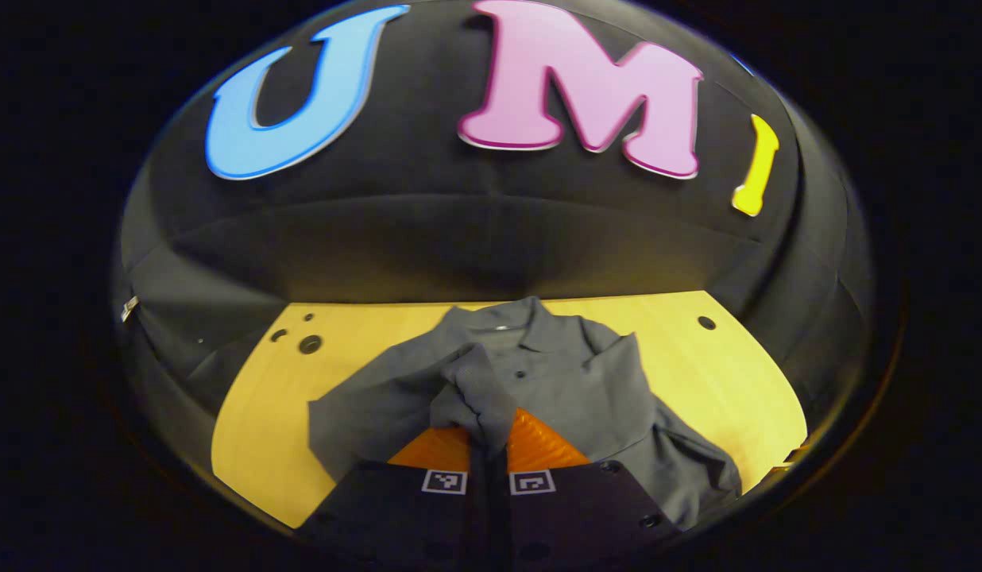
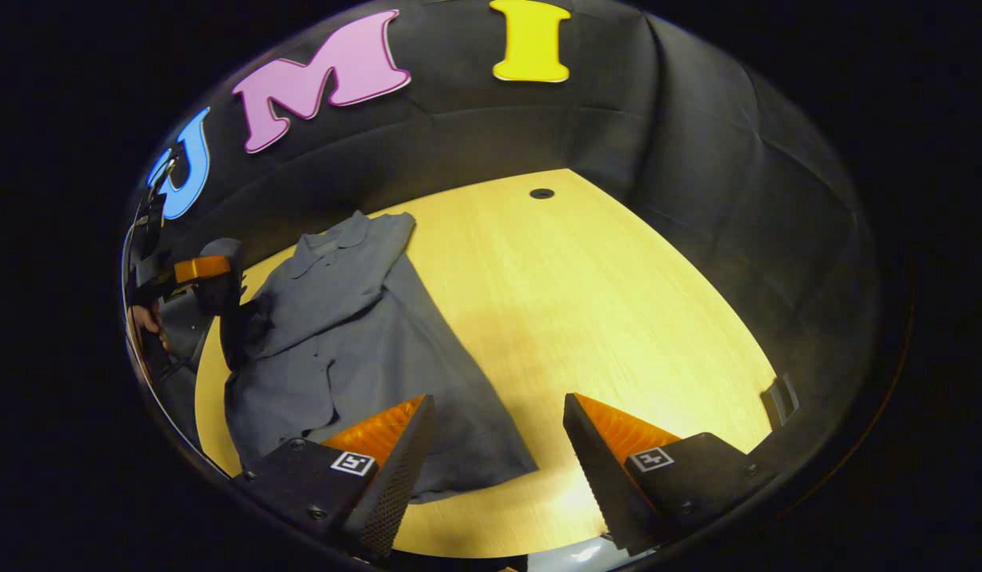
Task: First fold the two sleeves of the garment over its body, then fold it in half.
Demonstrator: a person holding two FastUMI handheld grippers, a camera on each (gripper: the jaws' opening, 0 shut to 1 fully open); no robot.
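A grey collared shirt [image 1: 554, 381] lies front-up on the yellow table [image 1: 721, 381], collar toward the far wall. My left gripper [image 1: 489, 441] is shut on a bunched sleeve [image 1: 471, 389], which it holds up over the shirt's body. The right gripper view has the same shirt [image 2: 340, 342] at the left of the table [image 2: 602, 318], its right side running in a straight folded edge. My right gripper [image 2: 497, 401] hangs open above the shirt's lower right corner, with nothing between its fingers. Far off at the left, the left gripper [image 2: 209, 274] pinches the lifted sleeve.
Round holes dot the tabletop: some at the back left [image 1: 309, 344], one at the back right [image 1: 705, 322], also seen as a hole [image 2: 541, 193] in the right gripper view. A hand [image 2: 145, 322] holds the far gripper. Bare table lies to the shirt's right.
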